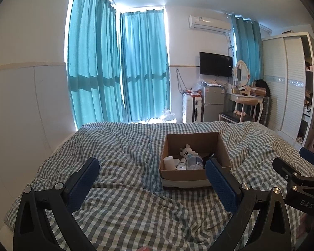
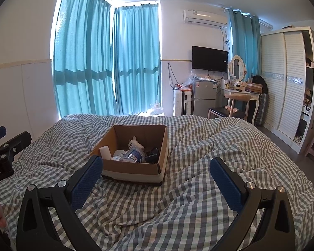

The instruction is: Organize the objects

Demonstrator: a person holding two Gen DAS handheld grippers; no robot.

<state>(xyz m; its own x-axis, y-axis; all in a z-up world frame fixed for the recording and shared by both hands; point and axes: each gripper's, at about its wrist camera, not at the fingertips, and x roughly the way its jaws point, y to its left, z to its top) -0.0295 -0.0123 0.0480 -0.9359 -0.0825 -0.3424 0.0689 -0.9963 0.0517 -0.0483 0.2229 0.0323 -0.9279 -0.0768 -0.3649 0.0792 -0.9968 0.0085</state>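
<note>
Left gripper [image 1: 152, 170] and right gripper [image 2: 156, 167] both spread wide, holding nothing, above checked quilt [image 2: 198, 198]. Cardboard box [image 2: 134, 170] ahead holds bottle [image 2: 135, 154], bear toy [image 2: 135, 142]. Curtains [image 2: 106, 62] far.

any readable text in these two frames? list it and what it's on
"DAS" – on the black body of the right gripper, seen from the left wrist view.
"bot.AI" – on the body of the left gripper, seen from the right wrist view; the start is cut off.
Barcode label on the plastic bottle in the cardboard box: too small to read.
Air conditioner sticker and fridge label: blurred.
</note>
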